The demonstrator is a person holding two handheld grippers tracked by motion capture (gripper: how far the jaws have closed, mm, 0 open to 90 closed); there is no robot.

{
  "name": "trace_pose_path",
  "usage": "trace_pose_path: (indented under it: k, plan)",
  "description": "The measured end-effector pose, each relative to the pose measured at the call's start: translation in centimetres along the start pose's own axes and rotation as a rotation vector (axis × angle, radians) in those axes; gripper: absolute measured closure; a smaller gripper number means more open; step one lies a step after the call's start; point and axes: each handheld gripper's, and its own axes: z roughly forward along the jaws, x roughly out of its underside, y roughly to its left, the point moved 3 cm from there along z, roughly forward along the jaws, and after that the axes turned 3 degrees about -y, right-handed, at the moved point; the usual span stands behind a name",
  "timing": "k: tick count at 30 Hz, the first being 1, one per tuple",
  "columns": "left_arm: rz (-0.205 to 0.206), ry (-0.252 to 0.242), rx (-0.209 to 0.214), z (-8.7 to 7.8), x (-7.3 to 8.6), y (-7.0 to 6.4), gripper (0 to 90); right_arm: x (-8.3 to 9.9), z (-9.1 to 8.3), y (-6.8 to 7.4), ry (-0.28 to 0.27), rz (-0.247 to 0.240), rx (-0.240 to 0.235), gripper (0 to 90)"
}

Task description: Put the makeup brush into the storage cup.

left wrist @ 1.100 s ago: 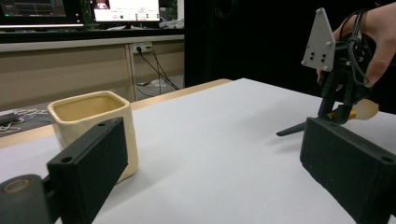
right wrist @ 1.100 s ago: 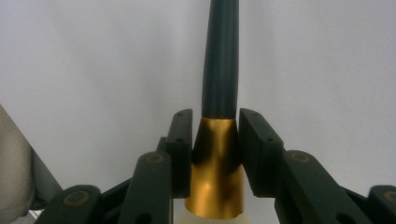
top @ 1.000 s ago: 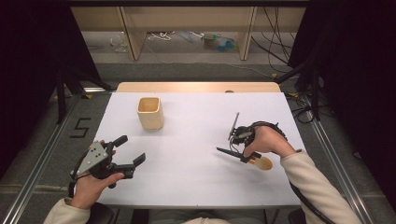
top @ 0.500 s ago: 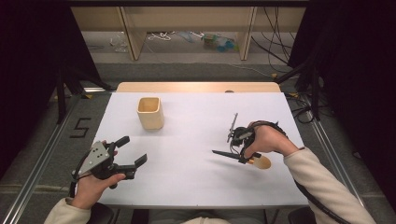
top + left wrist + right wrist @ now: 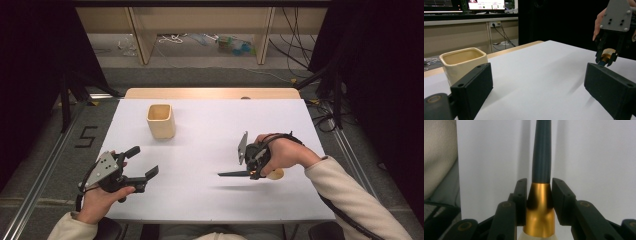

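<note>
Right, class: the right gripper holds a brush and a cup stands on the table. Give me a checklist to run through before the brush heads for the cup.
1. Right gripper shut on the brush at its gold collar: ok.
2. Brush lifted off the table, its shadow lying below it: ok.
3. Cup upright, mouth open: ok.
4. Bare table between brush and cup: ok.
5. Left gripper open, holding nothing, off to the side: ok.
6. Cup's inside empty: cannot tell.

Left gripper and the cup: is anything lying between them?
No. In the high view, bare white table separates the open left gripper from the cup.
</note>
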Motion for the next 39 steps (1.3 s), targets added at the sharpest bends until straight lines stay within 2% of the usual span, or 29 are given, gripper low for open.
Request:
trace_pose_path:
  k: [7, 11, 12, 13, 16, 18, 22, 26, 27, 29, 36, 38, 39]
  plan:
    - [0.000, 0.005, 0.014, 0.2, 0.1, -0.3, 8.1, -0.5, -0.7, 0.7, 0.052, -0.087, 0.018, 67.5]
    - [0.008, 0.017, 0.026, 0.3, 0.2, -0.5, 8.2, -0.7, -1.0, 0.8, 0.051, -0.105, 0.018, 67.5]
    - [0.016, 0.017, 0.032, 0.4, 0.2, -0.6, 8.3, -0.8, -1.1, 1.0, 0.054, -0.085, 0.015, 67.5]
    - [0.017, 0.013, 0.039, 0.5, 0.2, -0.6, 8.3, -0.8, -1.2, 0.9, 0.064, -0.098, 0.016, 67.4]
    - [0.012, 0.022, 0.043, 0.6, 0.2, -0.8, 8.5, -0.9, -1.4, 0.9, 0.071, -0.098, 0.019, 67.5]
    - [0.010, 0.025, 0.058, 0.9, 0.4, -1.1, 8.7, -0.9, -1.5, 0.7, 0.069, -0.119, 0.019, 67.5]
    - [0.024, 0.029, 0.078, 1.3, 0.4, -1.4, 9.0, -1.1, -1.6, 1.0, 0.066, -0.084, 0.013, 67.5]
    - [0.024, 0.045, 0.095, 1.8, 0.5, -2.0, 9.2, -1.2, -1.7, 0.8, 0.071, -0.119, 0.014, 67.5]
    - [0.021, 0.046, 0.099, 1.9, 0.5, -2.1, 9.3, -1.3, -1.7, 0.9, 0.073, -0.107, 0.020, 67.5]
    - [0.024, 0.045, 0.117, 2.3, 0.6, -2.4, 9.4, -1.4, -1.8, 0.8, 0.077, -0.119, 0.012, 67.5]
    - [0.034, 0.066, 0.170, 3.7, 0.7, -3.6, 9.7, -1.6, -1.9, 0.7, 0.077, -0.110, 0.013, 67.5]
    - [0.035, 0.067, 0.187, 4.1, 0.8, -4.0, 9.7, -1.7, -2.0, 0.9, 0.072, -0.095, 0.010, 67.5]
    - [0.035, 0.067, 0.187, 4.1, 0.8, -4.0, 9.7, -1.7, -2.0, 0.7, 0.072, -0.111, 0.010, 67.5]
